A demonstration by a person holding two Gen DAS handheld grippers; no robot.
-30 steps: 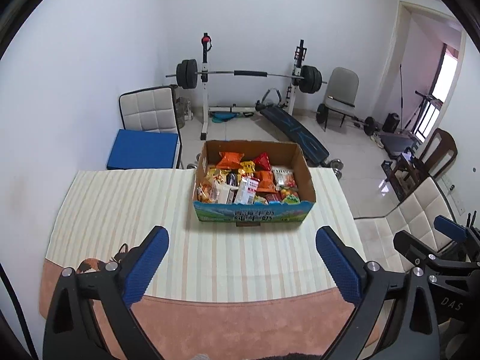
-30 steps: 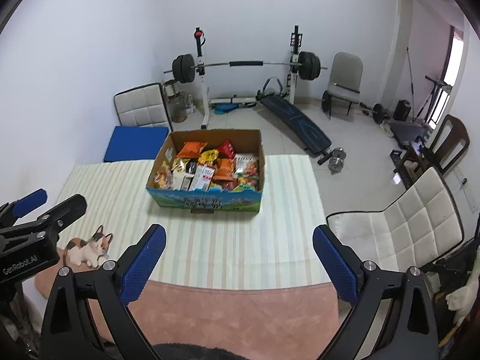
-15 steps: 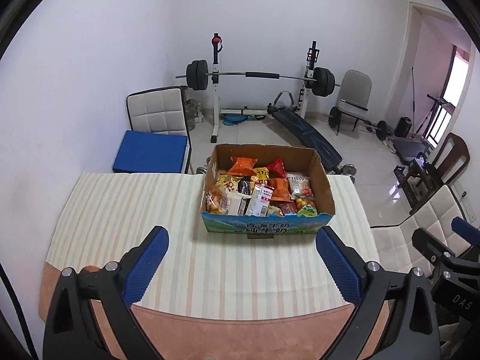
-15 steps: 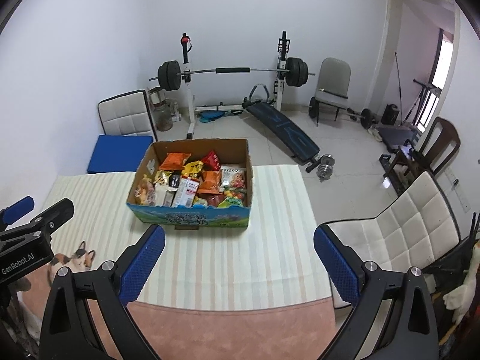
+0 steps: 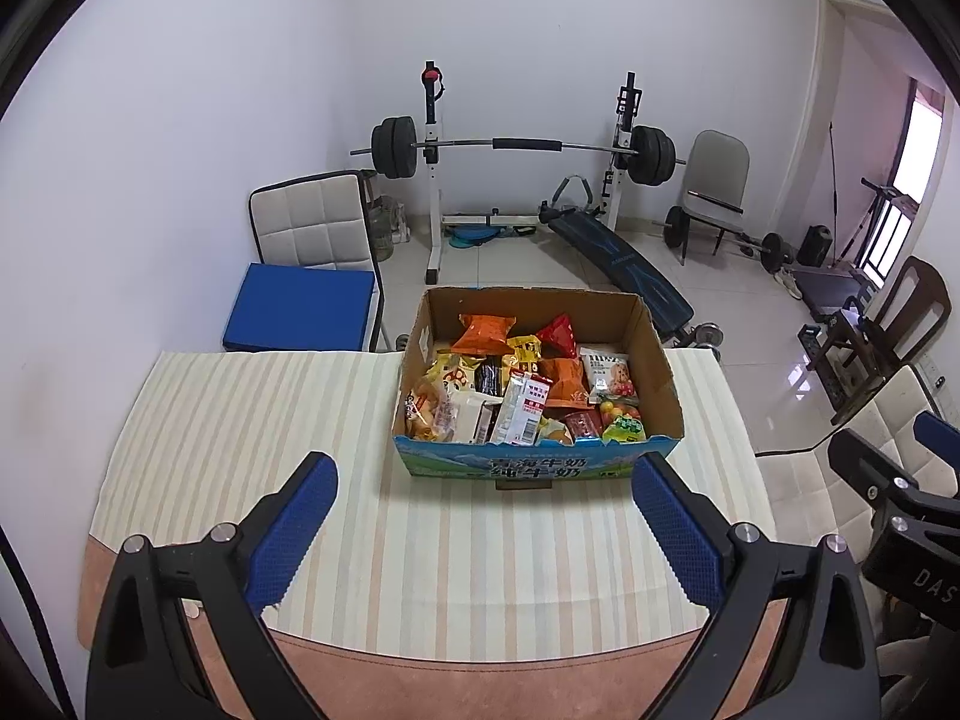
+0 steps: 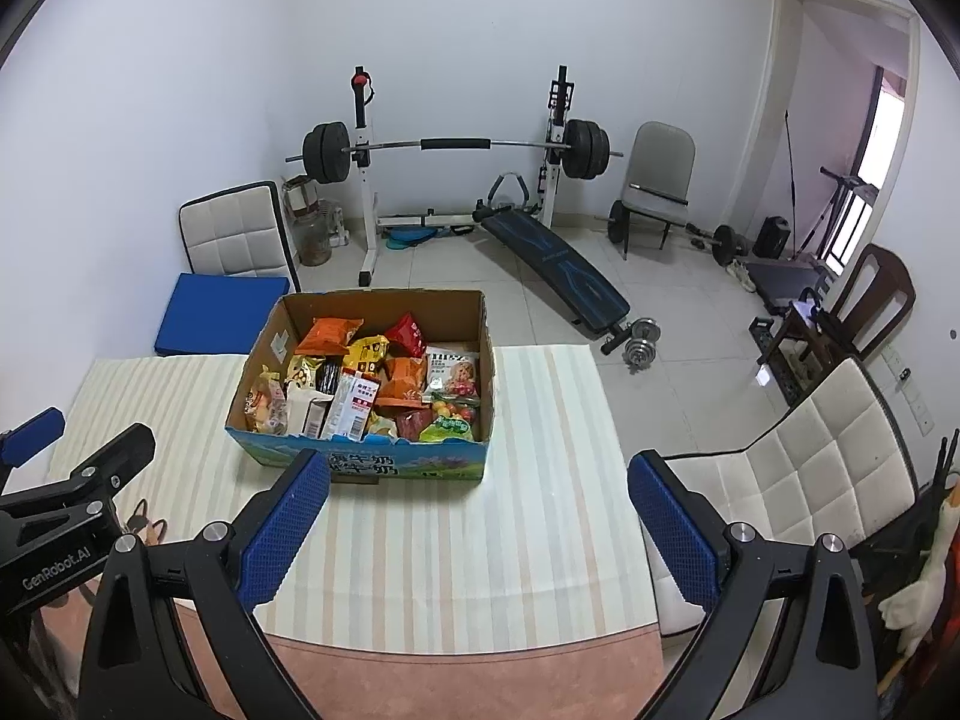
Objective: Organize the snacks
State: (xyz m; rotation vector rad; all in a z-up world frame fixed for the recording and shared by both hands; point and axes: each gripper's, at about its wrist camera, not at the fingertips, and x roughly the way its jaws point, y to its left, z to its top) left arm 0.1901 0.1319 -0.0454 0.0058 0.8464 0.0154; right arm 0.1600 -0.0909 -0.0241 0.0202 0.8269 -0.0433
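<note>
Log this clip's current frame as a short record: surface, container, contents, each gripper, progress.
surface: table under a striped cloth
container: open cardboard box, standing on the cloth at the far side
contents: mixed snack packets, among them an orange bag and a red bag at the back
left gripper: jaws open, empty, short of the box
right gripper: jaws open, empty, short of the box
progress: no snack out of the box yet

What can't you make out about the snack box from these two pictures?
- Lower snacks: both views, buried under the top packets in the cardboard box.
- Packet labels: both views, too small to read.
- Box's far outer side: both views, hidden by the box itself.
- Table's near edge: both views, covered by the gripper arms.
</note>
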